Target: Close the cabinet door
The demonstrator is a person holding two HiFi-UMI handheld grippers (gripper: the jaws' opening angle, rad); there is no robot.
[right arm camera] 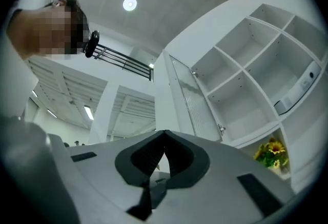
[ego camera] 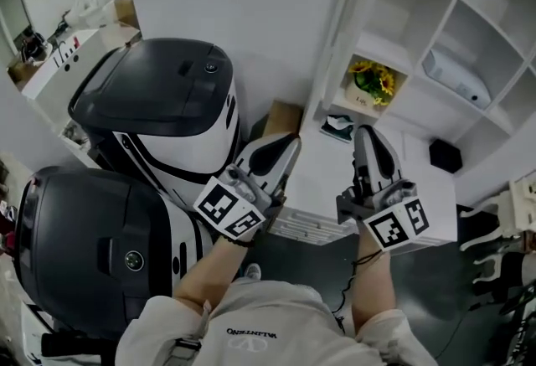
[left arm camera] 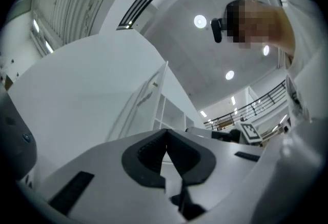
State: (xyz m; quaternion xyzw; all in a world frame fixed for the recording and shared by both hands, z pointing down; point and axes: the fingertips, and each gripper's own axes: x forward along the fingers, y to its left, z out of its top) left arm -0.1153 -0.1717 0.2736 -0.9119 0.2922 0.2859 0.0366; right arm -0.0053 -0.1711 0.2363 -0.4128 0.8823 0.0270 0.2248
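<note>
Both tongs are closed with nothing held, pad pressed to pad, and are raised side by side toward the cabinet (ego camera: 469, 17). The door (ego camera: 337, 46) is not yet touched: it stands open, edge-on, ahead of the tongs and between their two lines, just left of where the right tongs (ego camera: 367, 138) point and right of the left tongs (ego camera: 280, 146). The open shelves lie ahead and to the right of the right tongs. Since no grip seems to be needed, the closed tips are probably best used as a pusher. The left tongs look better placed, because the door's outer face is turned toward their side. Contact should be made with the flat face near the free edge, well away from the hinge side, so that little force is required. The push should be carried rightward in an arc toward the shelves and eased near the end, so that a slam or a rebound is avoided. The right tongs are best kept out of the closing gap, and the flowers (ego camera: 373, 79) on the shelf just ahead of them should be left undisturbed.
</note>
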